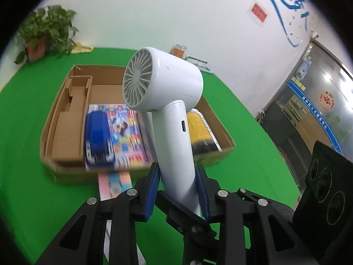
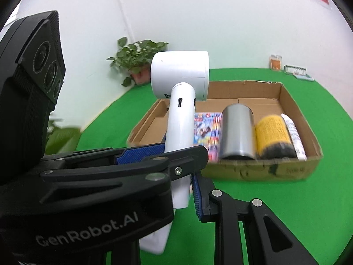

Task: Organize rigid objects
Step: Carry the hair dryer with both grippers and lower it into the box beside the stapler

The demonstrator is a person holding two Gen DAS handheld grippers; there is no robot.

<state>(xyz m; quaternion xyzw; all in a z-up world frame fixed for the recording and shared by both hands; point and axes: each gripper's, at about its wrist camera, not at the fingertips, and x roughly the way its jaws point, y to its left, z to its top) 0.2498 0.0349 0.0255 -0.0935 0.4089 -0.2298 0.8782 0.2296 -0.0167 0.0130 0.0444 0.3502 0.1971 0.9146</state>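
Left wrist view: the left gripper (image 1: 178,190) holds a white hair dryer (image 1: 167,101) by the lower part of its handle, the jaws closed on it with both blue pads pressed to its sides. The dryer stands upright above the near edge of an open cardboard box (image 1: 66,172), grey intake grille turned towards the camera.

The box lies on a green tabletop (image 1: 22,154) and has low walls. Along its left wall sits a cardboard insert (image 1: 70,119). Beside this lies a colourful magazine (image 1: 125,137) with a blue stapler (image 1: 98,139) resting on it. A yellow-and-black canister (image 1: 199,132) lies on its side against the right wall. The far part of the box floor shows bare cardboard. A strip of pastel paper (image 1: 114,183) projects from under the near wall.

Right wrist view: the right gripper (image 2: 194,185) is near the foot of the dryer handle. One blue pad (image 2: 196,196) stands just right of the handle; the other finger is hidden behind the left gripper, so the state of these jaws cannot be told. In the box a steel cylinder (image 2: 237,132), the yellow canister and a white tube (image 2: 294,134) lie side by side.

Bare green surface surrounds the box on all visible sides. A potted plant (image 1: 46,31) stands at the far left edge.
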